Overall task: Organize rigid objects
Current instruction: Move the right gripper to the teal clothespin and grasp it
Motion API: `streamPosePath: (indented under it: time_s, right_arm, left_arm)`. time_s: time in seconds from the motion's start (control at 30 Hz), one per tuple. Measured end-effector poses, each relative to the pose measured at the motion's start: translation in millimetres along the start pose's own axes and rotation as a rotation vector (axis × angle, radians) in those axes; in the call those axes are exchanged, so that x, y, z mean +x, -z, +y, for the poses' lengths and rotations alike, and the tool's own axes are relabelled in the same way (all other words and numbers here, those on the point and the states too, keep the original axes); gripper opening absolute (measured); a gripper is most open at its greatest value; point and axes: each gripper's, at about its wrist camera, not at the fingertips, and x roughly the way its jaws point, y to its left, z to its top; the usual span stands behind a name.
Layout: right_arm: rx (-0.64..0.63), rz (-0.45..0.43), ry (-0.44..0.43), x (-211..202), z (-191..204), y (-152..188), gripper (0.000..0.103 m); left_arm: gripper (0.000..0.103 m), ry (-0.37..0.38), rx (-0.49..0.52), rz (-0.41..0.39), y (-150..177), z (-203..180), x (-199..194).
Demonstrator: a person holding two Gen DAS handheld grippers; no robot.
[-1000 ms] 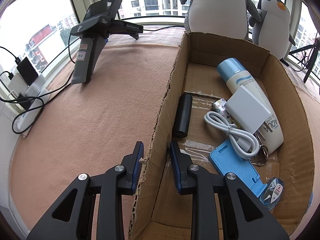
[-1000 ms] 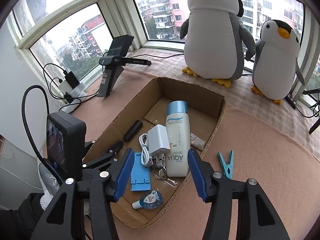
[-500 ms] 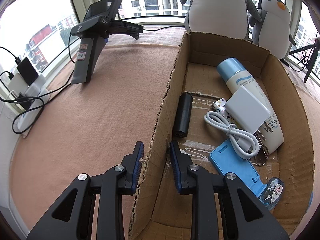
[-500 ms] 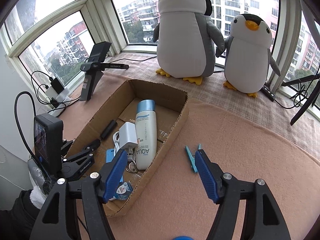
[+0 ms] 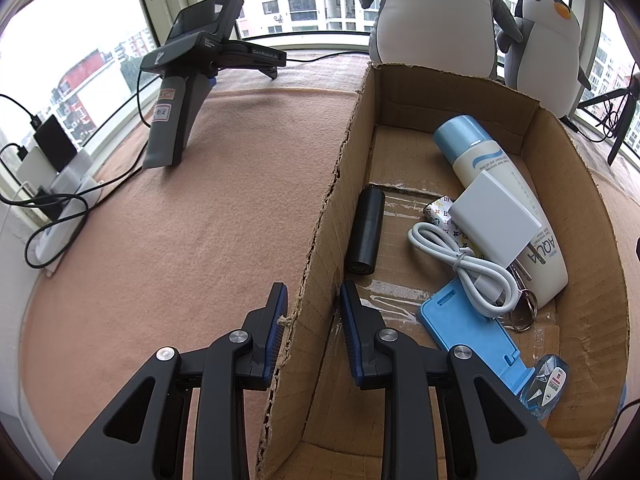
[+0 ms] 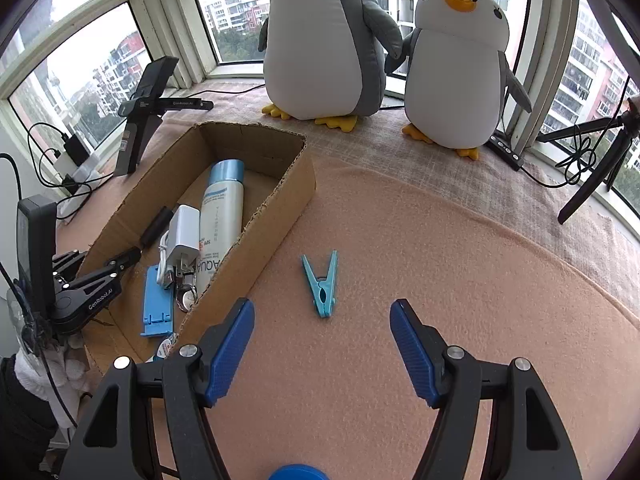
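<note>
"AQUA" on bottle point(image 5: 536, 248); "GenRobot.AI" on stand point(image 5: 264, 56)

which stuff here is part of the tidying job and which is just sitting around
Job: cardboard box, clothespin, bottle, charger, black cylinder, left gripper, right gripper.
Lying about: penguin plushies, spare gripper on stand, power strip.

Teal clothespin point(image 6: 322, 285) flat beside cardboard box point(image 6: 280, 216)

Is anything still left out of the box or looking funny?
Yes. A teal clothespin lies alone on the pink cloth, outside the cardboard box that holds everything else. The box wall between the left gripper fingers is torn and ragged.
</note>
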Motion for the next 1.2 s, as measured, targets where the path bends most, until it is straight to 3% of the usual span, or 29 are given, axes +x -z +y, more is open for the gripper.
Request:
streamPosePath:
  time_s: [0.37, 0.87, 1.03, 1.1, 1.2]
  right_arm:
    - [-0.028, 0.057, 0.008, 29.7, -2.3, 0.8, 0.066]
    - [-0.067, 0.125, 0.028, 71.0, 7.8, -7.6, 0.032]
    - [-0.074, 0.126, 0.046, 72.5, 7.9, -7.8, 0.026]
    - [-0.076, 0.127, 0.048, 72.0, 7.0, -8.0, 0.017]
    - [-0.078, 0.127, 0.05, 71.5, 6.7, -7.3, 0.016]
  left_arm:
    - [0.024, 0.0, 0.002, 0.0, 0.1, 0.4, -0.1]
    - [0.024, 0.0, 0.001, 0.0, 0.1, 0.2, -0.1]
    - [0.024, 0.0, 0.001, 0.0, 0.1, 0.4, -0.1]
    - [0.024, 0.0, 0.001, 0.0, 0.1, 0.1, -0.1]
    - [0.024, 0.0, 0.001, 0.0, 0.0, 0.3, -0.1]
